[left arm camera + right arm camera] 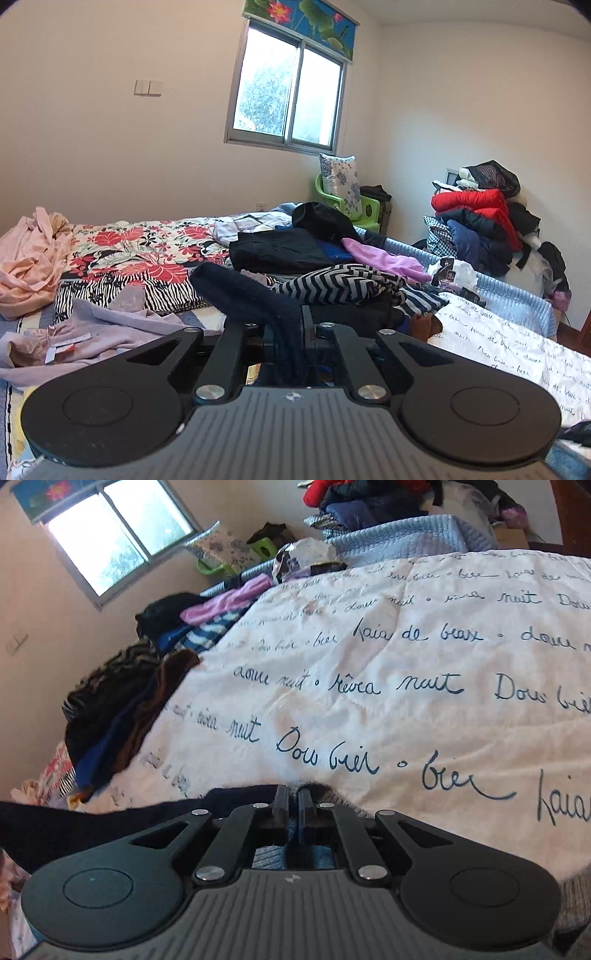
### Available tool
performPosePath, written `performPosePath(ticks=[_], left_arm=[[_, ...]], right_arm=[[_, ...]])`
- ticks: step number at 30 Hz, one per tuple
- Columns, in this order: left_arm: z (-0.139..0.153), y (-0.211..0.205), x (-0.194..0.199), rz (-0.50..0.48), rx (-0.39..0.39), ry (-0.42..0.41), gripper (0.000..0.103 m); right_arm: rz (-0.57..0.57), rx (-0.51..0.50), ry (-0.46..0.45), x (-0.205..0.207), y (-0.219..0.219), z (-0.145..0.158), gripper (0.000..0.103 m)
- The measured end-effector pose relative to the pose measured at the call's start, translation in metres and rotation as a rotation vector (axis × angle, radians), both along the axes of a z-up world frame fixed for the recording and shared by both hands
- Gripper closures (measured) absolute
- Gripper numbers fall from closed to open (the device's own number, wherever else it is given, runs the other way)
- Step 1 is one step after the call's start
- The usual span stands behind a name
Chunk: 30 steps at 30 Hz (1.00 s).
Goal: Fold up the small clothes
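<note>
Your left gripper [295, 332] pinches the dark knit cloth [251, 291], low in the middle. Your right gripper [291, 805] pinches its other edge over the white quilt [406, 664]. Pull it flat first. Only the left view shows the striped pile [343, 284] at 1 o'clock.

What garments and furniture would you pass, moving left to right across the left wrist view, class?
Peach garment → floral bedspread → striped garment → green chair → red jacket.
</note>
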<state>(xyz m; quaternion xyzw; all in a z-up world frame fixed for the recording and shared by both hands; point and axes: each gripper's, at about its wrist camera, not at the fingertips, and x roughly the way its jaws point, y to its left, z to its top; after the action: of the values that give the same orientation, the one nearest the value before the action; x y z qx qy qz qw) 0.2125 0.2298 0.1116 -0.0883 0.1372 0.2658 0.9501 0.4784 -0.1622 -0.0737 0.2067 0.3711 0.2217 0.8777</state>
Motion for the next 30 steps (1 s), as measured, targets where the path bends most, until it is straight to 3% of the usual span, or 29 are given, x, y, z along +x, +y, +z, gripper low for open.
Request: performPosePath(ticks=[2,4,6,8,10,14,18,19,20,21,25,28,30], left_arm=[[0.000,0.000,-0.003,-0.009,0.002,-0.004,0.094],[0.000,0.001,-0.006,-0.019,-0.006,-0.007,0.094],[0.000,0.000,-0.008,-0.026,-0.007,-0.011,0.094],[-0.001,-0.002,-0.008,-0.033,-0.014,-0.014,0.094],[-0.002,-0.004,-0.008,-0.038,-0.020,-0.016,0.094],[-0.006,-0.008,-0.004,-0.036,-0.028,-0.003,0.094],[-0.010,-0.014,-0.003,-0.038,-0.017,0.014,0.093],[-0.010,-0.015,-0.004,-0.039,-0.014,0.017,0.093],[-0.010,-0.016,-0.004,-0.039,-0.011,0.020,0.093],[-0.010,-0.017,-0.004,-0.040,-0.006,0.021,0.093],[-0.007,-0.017,-0.003,-0.033,-0.001,0.012,0.093],[-0.007,-0.019,0.001,-0.034,-0.007,0.015,0.093],[-0.008,-0.021,0.002,-0.044,-0.016,0.022,0.093]], right_arm=[[-0.011,0.055,-0.053,-0.021,-0.026,0.016,0.096],[0.004,-0.001,-0.120,-0.042,-0.053,0.034,0.093],[-0.003,-0.129,-0.145,-0.054,-0.079,0.042,0.082],[0.027,-0.246,-0.112,-0.058,-0.107,0.042,0.055],[0.075,-0.312,-0.080,-0.060,-0.131,0.036,0.047],[0.161,-0.348,-0.039,-0.062,-0.147,0.024,0.047],[0.241,-0.455,-0.018,-0.058,-0.129,0.003,0.049],[0.257,-0.476,-0.052,-0.061,-0.126,0.001,0.057],[0.267,-0.462,-0.067,-0.063,-0.125,0.002,0.083],[0.263,-0.425,-0.066,-0.064,-0.127,0.003,0.096],[0.188,-0.475,-0.163,-0.071,-0.127,0.012,0.098],[0.035,-0.522,-0.236,-0.067,-0.129,0.019,0.097],[0.021,-0.499,-0.185,-0.057,-0.128,0.015,0.094]])
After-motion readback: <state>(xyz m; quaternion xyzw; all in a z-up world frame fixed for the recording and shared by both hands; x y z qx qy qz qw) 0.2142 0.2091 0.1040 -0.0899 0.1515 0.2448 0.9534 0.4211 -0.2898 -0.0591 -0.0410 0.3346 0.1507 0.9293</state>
